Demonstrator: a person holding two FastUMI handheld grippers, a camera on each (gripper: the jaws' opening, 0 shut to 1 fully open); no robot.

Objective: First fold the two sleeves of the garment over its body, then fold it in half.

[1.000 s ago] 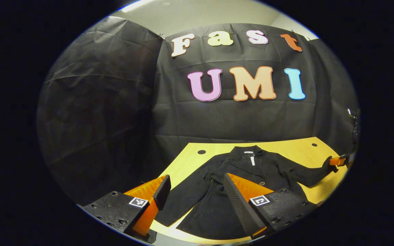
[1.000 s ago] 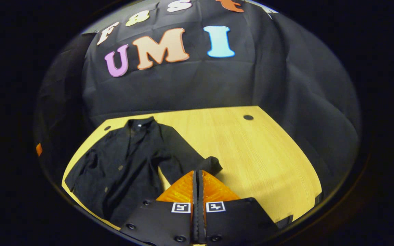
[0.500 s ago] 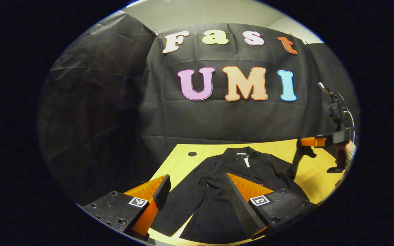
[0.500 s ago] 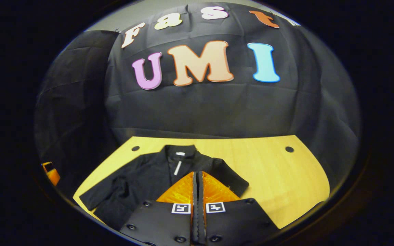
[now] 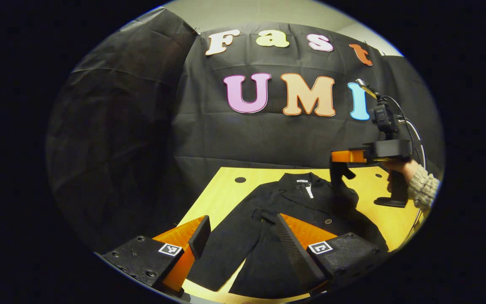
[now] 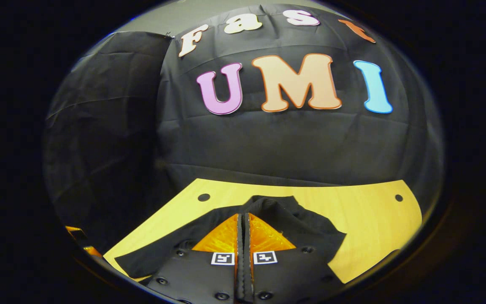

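A black jacket [image 5: 293, 211] lies face up on the yellow table [image 5: 222, 198], collar toward the back wall. In the left gripper view my left gripper [image 5: 243, 238] hovers open over the jacket's near left side, and the left sleeve [image 5: 222, 257] lies stretched out between its fingers. Farther right, my right gripper [image 5: 339, 157] is shut on the cuff of the right sleeve [image 5: 341, 181], held up above the jacket's chest. In the right gripper view the right gripper [image 6: 243, 221] shows its fingers pressed together with black cloth of the jacket [image 6: 306, 230] just beyond them.
A hand in a knit sleeve [image 5: 421, 186] holds the right gripper's handle. The table [image 6: 369, 215] has small round holes [image 6: 203, 197] near its back corners. Black cloth walls close the booth behind and on both sides.
The right gripper has lifted the right sleeve's cuff off the table and carried it up and leftward over the jacket's body. The left gripper stays open, nearly still.
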